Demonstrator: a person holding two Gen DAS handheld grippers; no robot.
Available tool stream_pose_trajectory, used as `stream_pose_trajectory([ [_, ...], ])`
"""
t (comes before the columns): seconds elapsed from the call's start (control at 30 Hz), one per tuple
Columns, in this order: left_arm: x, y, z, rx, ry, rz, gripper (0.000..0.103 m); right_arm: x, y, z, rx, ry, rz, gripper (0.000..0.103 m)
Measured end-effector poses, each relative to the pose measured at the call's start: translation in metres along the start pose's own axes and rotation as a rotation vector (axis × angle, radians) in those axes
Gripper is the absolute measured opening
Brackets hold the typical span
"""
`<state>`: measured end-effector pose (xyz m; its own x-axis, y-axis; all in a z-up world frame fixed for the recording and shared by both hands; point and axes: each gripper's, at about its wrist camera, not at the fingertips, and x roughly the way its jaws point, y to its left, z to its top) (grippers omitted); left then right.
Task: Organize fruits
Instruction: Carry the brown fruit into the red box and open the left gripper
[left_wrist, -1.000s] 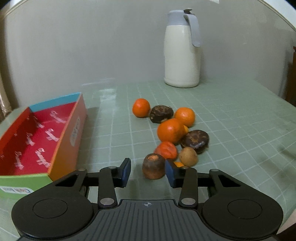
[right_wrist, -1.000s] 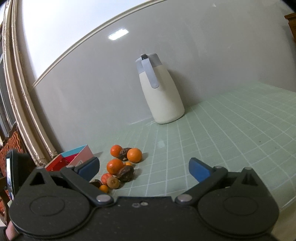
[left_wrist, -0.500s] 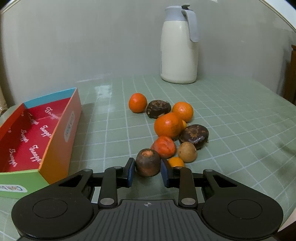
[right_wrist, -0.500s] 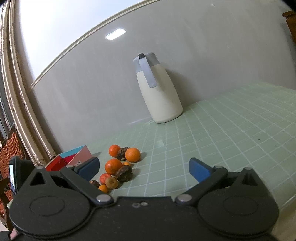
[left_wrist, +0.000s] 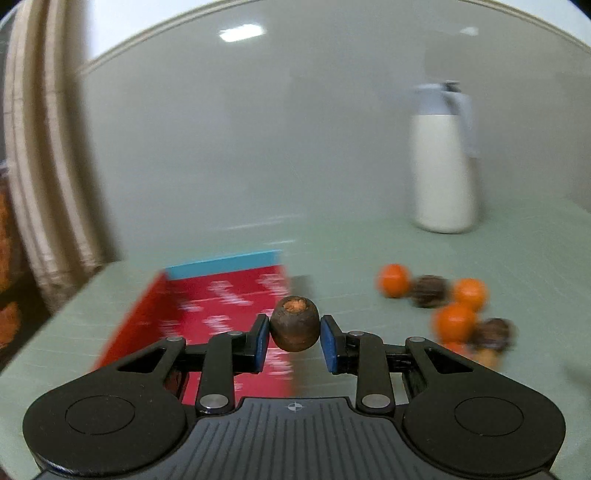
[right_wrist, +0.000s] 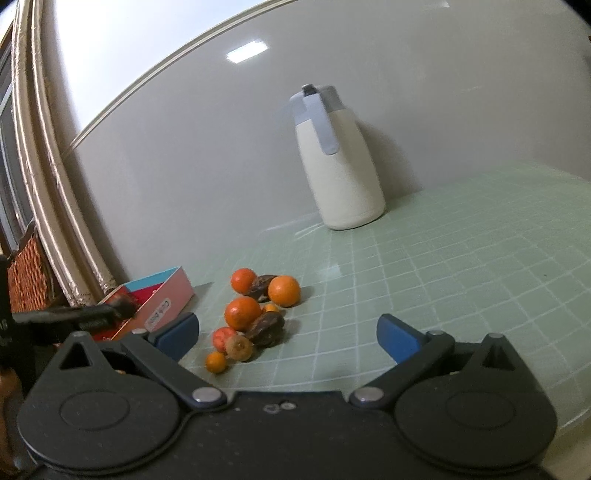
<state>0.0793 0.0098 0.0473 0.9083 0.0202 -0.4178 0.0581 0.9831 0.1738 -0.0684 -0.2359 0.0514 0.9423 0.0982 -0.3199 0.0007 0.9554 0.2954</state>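
Observation:
My left gripper (left_wrist: 294, 341) is shut on a dark brown fruit (left_wrist: 294, 328) with an orange cut top, held in the air over the right edge of the red box (left_wrist: 221, 306) with a blue far wall. The fruit pile of oranges (left_wrist: 456, 322) and dark fruits lies on the table to the right. In the right wrist view the pile (right_wrist: 255, 321) lies ahead left, with the box (right_wrist: 155, 302) beyond it and the left gripper (right_wrist: 107, 314) above the box. My right gripper (right_wrist: 288, 336) is open and empty above the table.
A white thermos jug (right_wrist: 338, 170) with a grey-blue lid stands by the wall at the back; it also shows in the left wrist view (left_wrist: 443, 166). The green gridded table (right_wrist: 443, 277) stretches to the right. A curtain and a wicker chair (right_wrist: 29, 273) are at the left.
My left gripper closed on the dark brown fruit, lifted it off the table and swung left toward the box. My right gripper moved slightly and stayed open.

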Motion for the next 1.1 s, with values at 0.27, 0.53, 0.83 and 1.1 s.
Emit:
stream_pose_trajectory([
  [0.27,0.036,0.065,-0.012,-0.113,0.127,0.166,0.030,0.014,0.021,-0.006,-0.046,0.040,0.026,0.103],
  [0.53,0.050,0.080,-0.022,-0.170,0.204,0.224,0.031,0.029,0.043,-0.011,-0.096,0.071,0.044,0.103],
  [0.83,0.034,0.086,-0.023,-0.223,0.151,0.236,0.084,0.037,0.056,-0.012,-0.148,0.072,0.030,0.103],
  [1.1,-0.005,0.088,-0.023,-0.209,0.057,0.248,0.094,0.044,0.045,-0.007,-0.073,0.077,0.026,0.103],
])
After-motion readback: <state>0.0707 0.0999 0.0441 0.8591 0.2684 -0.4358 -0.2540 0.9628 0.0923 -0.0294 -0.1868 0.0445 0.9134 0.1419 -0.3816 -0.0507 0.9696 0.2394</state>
